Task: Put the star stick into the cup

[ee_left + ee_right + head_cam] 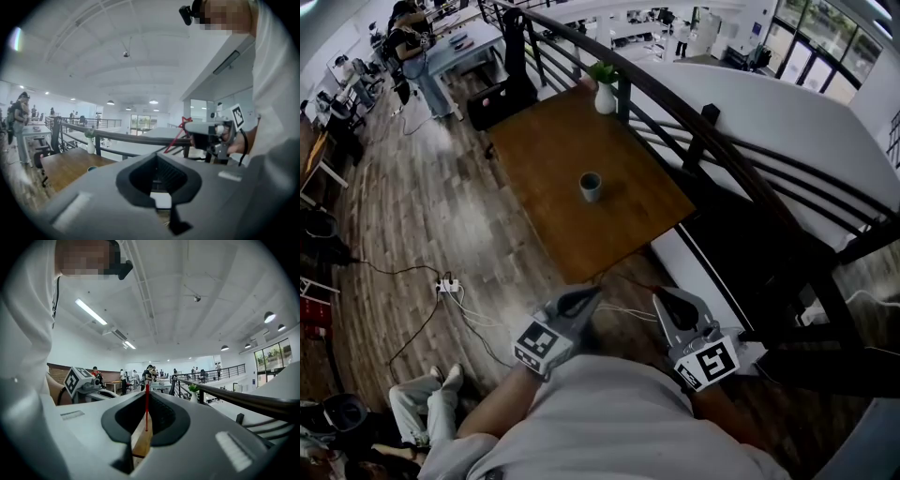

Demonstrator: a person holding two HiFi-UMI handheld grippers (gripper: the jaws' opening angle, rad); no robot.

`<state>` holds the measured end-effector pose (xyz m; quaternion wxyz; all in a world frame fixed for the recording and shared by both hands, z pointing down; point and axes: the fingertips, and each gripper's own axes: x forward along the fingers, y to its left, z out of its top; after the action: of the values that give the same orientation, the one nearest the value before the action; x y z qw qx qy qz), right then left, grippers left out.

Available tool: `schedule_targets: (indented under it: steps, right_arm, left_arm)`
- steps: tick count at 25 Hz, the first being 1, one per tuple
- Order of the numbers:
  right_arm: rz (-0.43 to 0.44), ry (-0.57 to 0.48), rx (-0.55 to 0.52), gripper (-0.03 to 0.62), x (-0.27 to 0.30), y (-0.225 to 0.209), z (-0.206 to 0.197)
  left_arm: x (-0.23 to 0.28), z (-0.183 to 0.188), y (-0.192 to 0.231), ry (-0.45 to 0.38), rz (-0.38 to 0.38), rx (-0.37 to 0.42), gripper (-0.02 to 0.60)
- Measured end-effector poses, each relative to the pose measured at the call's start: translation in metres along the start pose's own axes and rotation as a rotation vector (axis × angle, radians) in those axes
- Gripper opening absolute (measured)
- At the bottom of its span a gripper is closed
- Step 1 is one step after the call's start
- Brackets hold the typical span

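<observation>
While the right gripper point(666, 302) pinches the red star stick point(146, 408) close to the person's chest, the cup point(591, 187) waits on the table point(553, 150), well off at twelve o'clock; the left gripper point(586, 298) is pressed together, empty; carrying and insertion remain

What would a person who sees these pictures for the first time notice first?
First the red star stick, held in the shut right gripper. Then the lone cup in the middle of the brown table, with a white vase at its far edge by the railing. The left gripper is shut and empty.
</observation>
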<state>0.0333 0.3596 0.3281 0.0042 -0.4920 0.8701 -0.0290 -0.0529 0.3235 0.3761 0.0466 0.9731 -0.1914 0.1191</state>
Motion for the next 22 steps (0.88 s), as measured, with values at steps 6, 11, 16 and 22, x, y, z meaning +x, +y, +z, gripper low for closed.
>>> schedule_targets:
  steps: [6, 11, 16, 22]
  right_arm:
    - [-0.009, -0.011, -0.013, 0.023, 0.053, -0.012, 0.003]
    - [0.003, -0.014, -0.028, 0.023, 0.119, -0.016, 0.012]
    - [0.019, -0.024, -0.033, 0.023, 0.192, -0.008, 0.029]
    - [0.042, -0.002, -0.026, 0.023, 0.251, -0.003, 0.030]
  left_arm:
    - [-0.008, 0.000, 0.062, -0.003, 0.023, 0.000, 0.003]
    - [-0.021, 0.010, 0.129, -0.017, 0.045, 0.009, 0.003]
    - [-0.043, 0.023, 0.188, -0.018, 0.027, 0.005, 0.003]
    - [-0.056, 0.021, 0.236, -0.024, 0.029, -0.007, 0.003]
